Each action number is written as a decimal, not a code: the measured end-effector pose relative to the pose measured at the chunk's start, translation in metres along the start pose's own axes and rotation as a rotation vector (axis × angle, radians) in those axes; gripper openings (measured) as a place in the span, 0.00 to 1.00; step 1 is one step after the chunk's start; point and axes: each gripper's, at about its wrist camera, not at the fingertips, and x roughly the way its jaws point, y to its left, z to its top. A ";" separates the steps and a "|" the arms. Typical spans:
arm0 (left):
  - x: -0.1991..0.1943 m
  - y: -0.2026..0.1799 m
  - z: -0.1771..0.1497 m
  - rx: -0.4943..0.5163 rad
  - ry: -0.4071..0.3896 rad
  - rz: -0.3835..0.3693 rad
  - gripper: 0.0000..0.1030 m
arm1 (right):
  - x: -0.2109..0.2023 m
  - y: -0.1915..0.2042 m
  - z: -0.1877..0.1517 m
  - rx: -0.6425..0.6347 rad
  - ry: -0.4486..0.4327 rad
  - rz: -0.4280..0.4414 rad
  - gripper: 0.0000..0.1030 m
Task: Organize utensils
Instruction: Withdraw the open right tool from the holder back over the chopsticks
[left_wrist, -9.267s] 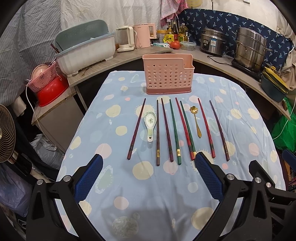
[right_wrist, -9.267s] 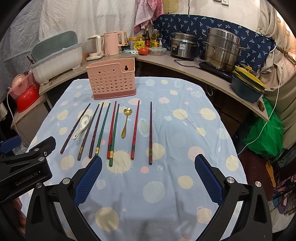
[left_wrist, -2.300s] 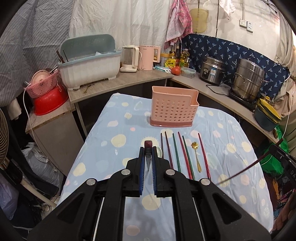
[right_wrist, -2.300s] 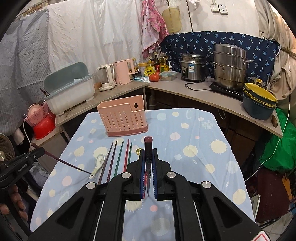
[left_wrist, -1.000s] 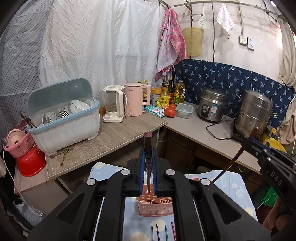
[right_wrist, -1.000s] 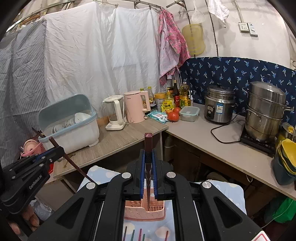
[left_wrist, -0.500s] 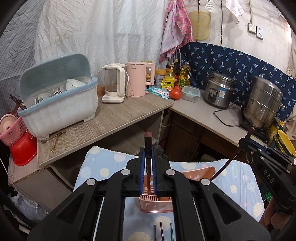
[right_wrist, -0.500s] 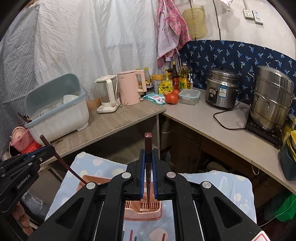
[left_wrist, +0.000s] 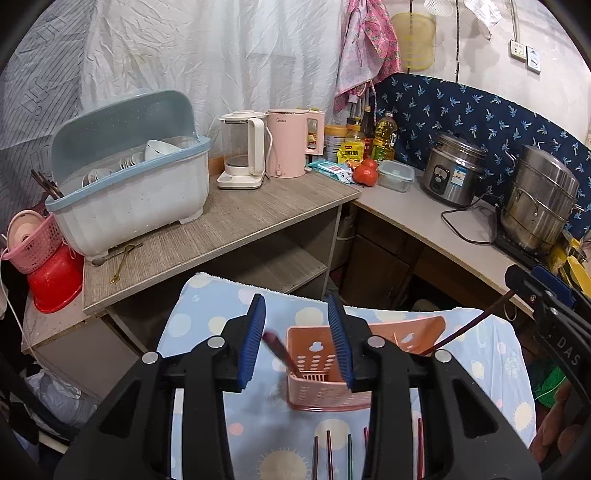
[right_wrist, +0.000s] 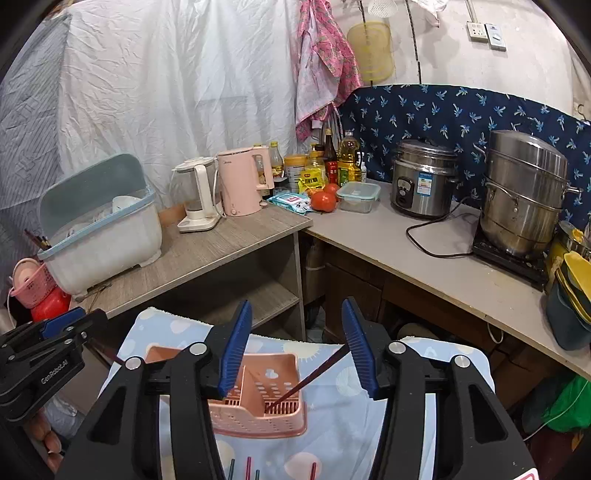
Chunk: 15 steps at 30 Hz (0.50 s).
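A pink perforated utensil holder (left_wrist: 325, 384) stands on the blue spotted tablecloth (left_wrist: 207, 314); it also shows in the right wrist view (right_wrist: 258, 402). My left gripper (left_wrist: 297, 341) is open above it, and a dark red chopstick (left_wrist: 280, 352) leans blurred into the holder's left compartment. My right gripper (right_wrist: 295, 345) is open above the holder, and a dark red chopstick (right_wrist: 306, 382) leans in the holder's right compartment. Several chopsticks (left_wrist: 328, 454) lie on the cloth in front of the holder.
A wooden counter (left_wrist: 207, 229) behind the table carries a dish rack (left_wrist: 129, 184), two kettles (left_wrist: 273, 144), bottles, a rice cooker (left_wrist: 454, 173) and a steel pot (left_wrist: 539, 199). A pink basket (left_wrist: 33, 243) and red basin stand at left.
Both grippers were shut on a chopstick each over the holder; now both have opened and the chopsticks have dropped into the holder, tilting sideways.
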 end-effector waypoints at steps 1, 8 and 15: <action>-0.002 0.000 0.000 -0.001 0.000 0.000 0.33 | -0.003 0.000 -0.001 -0.003 -0.002 -0.003 0.51; -0.020 -0.001 -0.007 0.010 -0.008 -0.007 0.33 | -0.026 -0.001 -0.005 0.007 -0.020 0.007 0.53; -0.040 -0.001 -0.016 0.008 -0.012 -0.007 0.33 | -0.052 0.005 -0.012 -0.010 -0.032 0.009 0.55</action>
